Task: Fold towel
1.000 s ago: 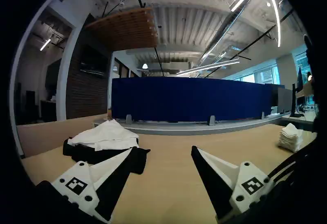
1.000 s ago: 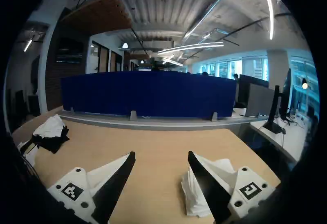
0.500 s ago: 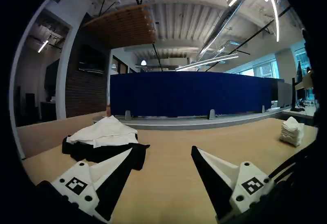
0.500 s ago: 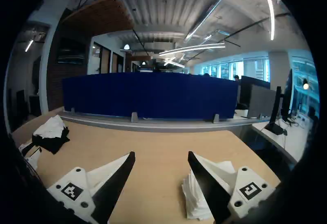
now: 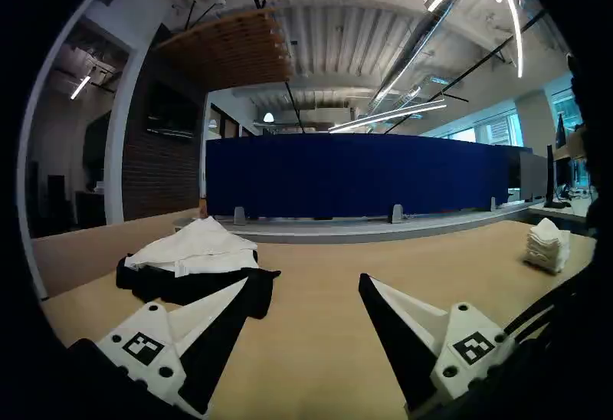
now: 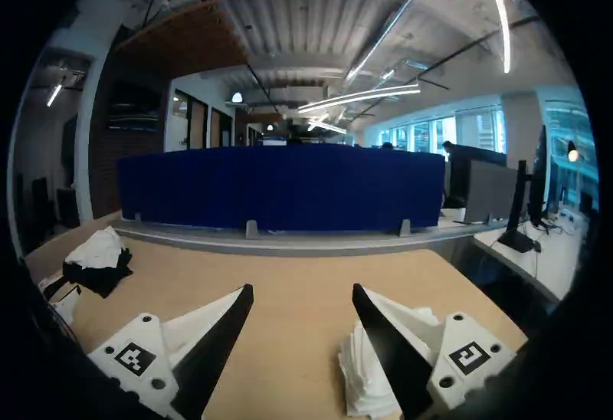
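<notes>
Right, the left gripper [image 5: 303,277] and the right gripper [image 6: 303,286] hover low over the wooden counter [image 5: 322,343], fingers spread wide, nothing held. Ahead of the left one, a crumpled white towel [image 5: 195,247] lies on a black cloth [image 5: 153,286], whose near edge slips behind a finger. A stack of folded towels [image 6: 352,359] sits half hidden behind the right gripper's finger, its bottom cut off.
</notes>
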`<state>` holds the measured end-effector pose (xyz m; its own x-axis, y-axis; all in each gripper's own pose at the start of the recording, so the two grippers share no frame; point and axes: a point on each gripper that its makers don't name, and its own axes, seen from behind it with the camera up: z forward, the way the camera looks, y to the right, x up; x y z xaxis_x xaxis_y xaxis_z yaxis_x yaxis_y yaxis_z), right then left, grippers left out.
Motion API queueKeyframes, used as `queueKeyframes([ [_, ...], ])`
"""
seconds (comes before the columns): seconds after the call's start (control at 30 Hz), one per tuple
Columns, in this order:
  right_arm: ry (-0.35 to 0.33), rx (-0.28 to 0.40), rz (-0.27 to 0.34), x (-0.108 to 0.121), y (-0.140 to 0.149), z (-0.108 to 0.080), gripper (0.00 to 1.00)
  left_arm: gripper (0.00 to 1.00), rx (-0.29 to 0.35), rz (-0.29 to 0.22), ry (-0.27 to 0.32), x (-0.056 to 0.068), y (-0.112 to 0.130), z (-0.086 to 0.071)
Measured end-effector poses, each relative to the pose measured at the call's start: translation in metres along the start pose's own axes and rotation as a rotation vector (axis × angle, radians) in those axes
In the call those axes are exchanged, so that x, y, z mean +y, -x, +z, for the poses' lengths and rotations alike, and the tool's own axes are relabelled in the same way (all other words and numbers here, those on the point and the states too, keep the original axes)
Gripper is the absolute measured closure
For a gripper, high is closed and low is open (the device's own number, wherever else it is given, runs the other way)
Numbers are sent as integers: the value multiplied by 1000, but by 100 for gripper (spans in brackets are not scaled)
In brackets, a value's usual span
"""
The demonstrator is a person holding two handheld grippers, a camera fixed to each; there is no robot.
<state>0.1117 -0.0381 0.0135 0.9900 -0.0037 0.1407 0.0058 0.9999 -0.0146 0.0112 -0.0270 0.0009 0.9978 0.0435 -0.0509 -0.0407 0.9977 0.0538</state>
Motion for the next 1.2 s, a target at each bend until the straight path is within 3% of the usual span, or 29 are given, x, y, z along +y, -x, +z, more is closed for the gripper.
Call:
queueKeyframes([
  [0.2,12,71,8,21,-18,-5,0,1,0,0,0,0,1,1],
  [0.4,31,123,26,43,-12,-10,0,1,-1,0,0,0,1,2],
  [0.8,28,151,47,57,30,-3,0,1,-1,0,0,0,1,3],
  [1.2,6,134,91,56,85,12,0,1,-1,0,0,1,1,2],
])
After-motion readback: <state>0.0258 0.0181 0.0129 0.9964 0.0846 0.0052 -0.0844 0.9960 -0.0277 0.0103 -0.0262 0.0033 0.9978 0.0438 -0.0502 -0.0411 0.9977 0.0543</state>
